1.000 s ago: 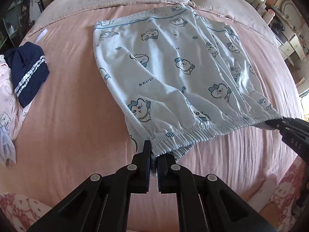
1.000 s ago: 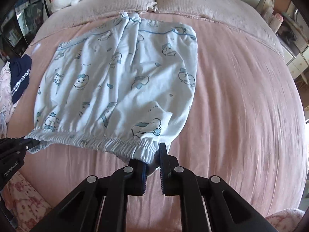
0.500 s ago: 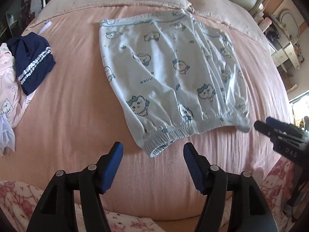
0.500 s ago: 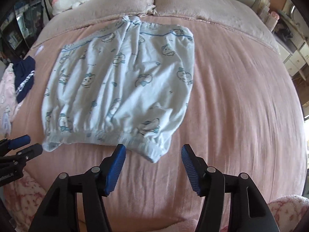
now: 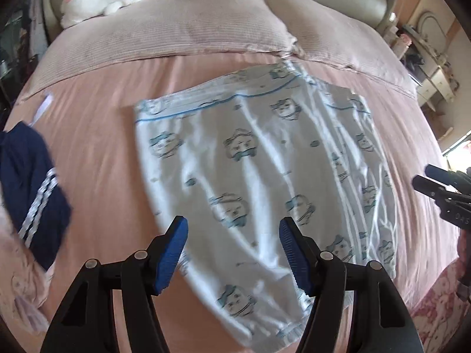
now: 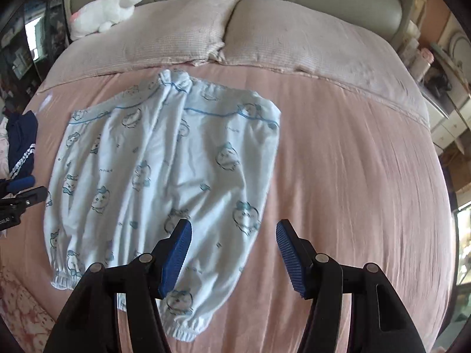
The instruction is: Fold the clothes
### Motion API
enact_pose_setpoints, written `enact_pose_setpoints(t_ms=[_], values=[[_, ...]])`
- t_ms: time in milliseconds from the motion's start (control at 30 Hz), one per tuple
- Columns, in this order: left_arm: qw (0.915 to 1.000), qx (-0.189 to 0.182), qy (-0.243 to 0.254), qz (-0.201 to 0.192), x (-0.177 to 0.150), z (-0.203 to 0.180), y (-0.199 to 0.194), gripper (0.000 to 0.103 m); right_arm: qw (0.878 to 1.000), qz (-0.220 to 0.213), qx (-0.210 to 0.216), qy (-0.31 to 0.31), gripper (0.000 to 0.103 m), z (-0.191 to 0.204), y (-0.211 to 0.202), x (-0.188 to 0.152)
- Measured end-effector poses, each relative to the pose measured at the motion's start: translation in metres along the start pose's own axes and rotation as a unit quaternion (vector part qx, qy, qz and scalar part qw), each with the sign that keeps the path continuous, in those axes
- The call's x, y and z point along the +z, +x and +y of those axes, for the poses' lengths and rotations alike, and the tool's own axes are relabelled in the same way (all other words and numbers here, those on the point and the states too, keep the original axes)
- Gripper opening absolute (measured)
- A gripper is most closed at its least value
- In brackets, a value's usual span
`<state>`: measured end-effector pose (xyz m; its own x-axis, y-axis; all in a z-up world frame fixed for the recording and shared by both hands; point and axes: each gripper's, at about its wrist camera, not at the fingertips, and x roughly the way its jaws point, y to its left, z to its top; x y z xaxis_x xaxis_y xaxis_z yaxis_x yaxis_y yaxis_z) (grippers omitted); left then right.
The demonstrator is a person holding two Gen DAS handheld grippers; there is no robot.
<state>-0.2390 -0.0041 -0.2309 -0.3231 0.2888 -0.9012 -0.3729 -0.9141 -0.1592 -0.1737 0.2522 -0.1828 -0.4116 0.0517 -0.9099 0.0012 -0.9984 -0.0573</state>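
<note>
The pale blue pants (image 6: 164, 173) lie spread flat on the bed (image 6: 353, 176), seemingly not yet folded over, while left claw (image 5: 232, 253) and right claw (image 6: 232, 253) hang open, gripping nothing.

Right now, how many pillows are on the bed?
2. One pillow lies at the head of the bed on the left, under the white plush toy; the other pillow lies beside it on the right, touching it.
</note>
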Motion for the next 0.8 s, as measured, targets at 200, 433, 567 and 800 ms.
enact_pose_setpoints(t_ms=[200, 433, 567, 800], values=[[0.9927, -0.024, 0.116, 0.023, 0.016, -0.052, 0.057, 0.063, 0.998, -0.019, -0.010, -0.057, 0.060, 0.034, 0.058, 0.020], [0.9903, 0.028, 0.121, 0.063, 0.003, 0.003, 0.063, 0.067, 0.996, 0.025, 0.028, -0.079, 0.082, 0.015, 0.094, 0.004], [0.9914, 0.094, 0.061, 0.068, 0.004, 0.047, 0.046, 0.071, 0.999, 0.052, -0.010, -0.001, 0.096, -0.036, 0.094, 0.002], [0.9979, 0.001, 0.065, -0.007, 0.045, 0.015, 0.036, 0.070, 0.996, -0.062, 0.016, -0.059, 0.098, 0.009, 0.045, 0.039]])
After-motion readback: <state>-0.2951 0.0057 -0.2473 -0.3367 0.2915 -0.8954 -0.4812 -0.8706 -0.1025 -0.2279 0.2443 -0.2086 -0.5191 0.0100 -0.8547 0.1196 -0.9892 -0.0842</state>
